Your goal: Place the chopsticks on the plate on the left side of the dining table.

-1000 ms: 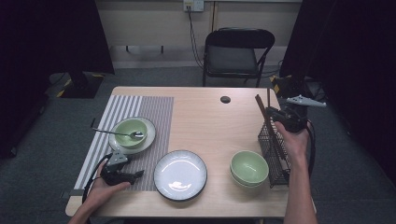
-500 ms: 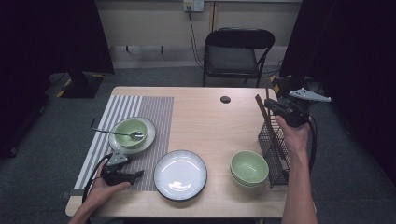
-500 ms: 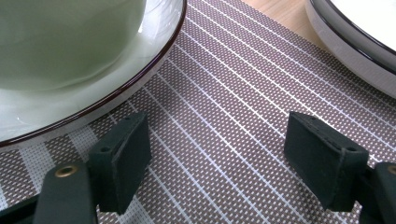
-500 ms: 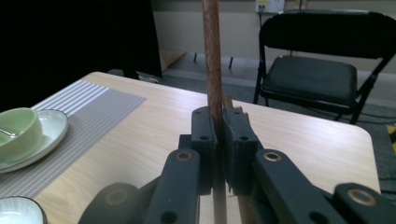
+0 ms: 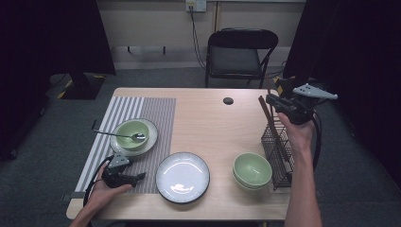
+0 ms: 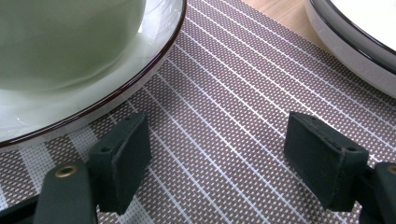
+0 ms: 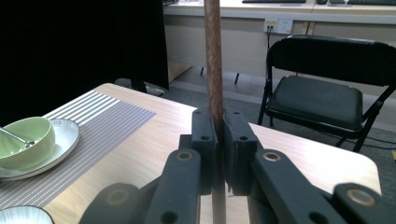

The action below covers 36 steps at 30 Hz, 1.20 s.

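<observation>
left tongs (image 5: 137,177): jaws apart, nothing between, resting on striped mat (image 5: 142,113) at near edge of surface (image 5: 208,123) | right tongs (image 5: 274,100): clamped on wooden stick (image 7: 213,56), upright, held above wire rack (image 5: 279,156) | chair (image 5: 239,54) beyond

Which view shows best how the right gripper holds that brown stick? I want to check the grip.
The right gripper view: the brown stick stands upright, pinched between the right gripper pads. The high view shows the stick small, slanting from the gripper into the wire rack. The left gripper view looks at the striped placemat.
</observation>
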Motion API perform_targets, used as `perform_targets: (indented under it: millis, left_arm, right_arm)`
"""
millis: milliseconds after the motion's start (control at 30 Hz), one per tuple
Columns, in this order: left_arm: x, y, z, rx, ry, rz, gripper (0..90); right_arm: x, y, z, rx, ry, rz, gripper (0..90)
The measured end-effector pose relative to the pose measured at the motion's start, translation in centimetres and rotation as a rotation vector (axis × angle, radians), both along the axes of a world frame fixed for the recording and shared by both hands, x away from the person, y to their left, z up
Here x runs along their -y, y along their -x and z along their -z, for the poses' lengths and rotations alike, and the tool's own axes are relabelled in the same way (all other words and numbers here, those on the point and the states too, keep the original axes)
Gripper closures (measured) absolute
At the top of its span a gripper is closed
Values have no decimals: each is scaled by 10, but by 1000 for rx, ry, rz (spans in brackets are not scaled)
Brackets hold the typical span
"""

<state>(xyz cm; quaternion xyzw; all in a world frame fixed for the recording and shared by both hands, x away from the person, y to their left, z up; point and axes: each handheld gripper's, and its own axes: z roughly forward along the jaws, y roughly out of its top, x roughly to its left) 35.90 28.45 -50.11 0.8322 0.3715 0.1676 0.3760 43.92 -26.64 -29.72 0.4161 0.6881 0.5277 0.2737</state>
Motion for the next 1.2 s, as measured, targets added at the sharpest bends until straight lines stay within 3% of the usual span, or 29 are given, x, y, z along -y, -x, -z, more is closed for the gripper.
perform_targets:
  millis: [133, 267, 467, 600, 633, 667, 933, 1067, 1200]
  left_arm:
    - [1, 0, 0, -4, 4, -5, 225]
    - [1, 0, -1, -2, -20, -3, 230]
    - [2, 2, -4, -11, 1, -12, 247]
    - [1, 4, -11, -8, 13, -4, 248]
    - [0, 4, -14, 9, -12, -1, 247]
    - [0, 6, -15, 15, -11, -8, 246]
    - [-2, 10, -31, 69, 92, -7, 251]
    - [0, 11, -35, 65, 143, 17, 252]
    - [4, 10, -36, 50, 153, 54, 266]
  right_arm:
    - [-5, -1, -6, 10, 7, 0, 838]
    - [-11, -1, -10, 12, 14, -5, 834]
    - [-22, 1, -14, 37, 28, -27, 828]
    - [-26, 2, -14, 38, 5, -64, 841]
    - [-28, 2, -13, 31, 6, -68, 842]
    - [-29, 2, -12, 28, 6, -74, 842]
    - [-46, 0, 2, -14, -13, -105, 844]
    - [-54, 3, 3, -8, -39, -107, 845]
    - [-66, 4, 5, -16, -44, -138, 844]
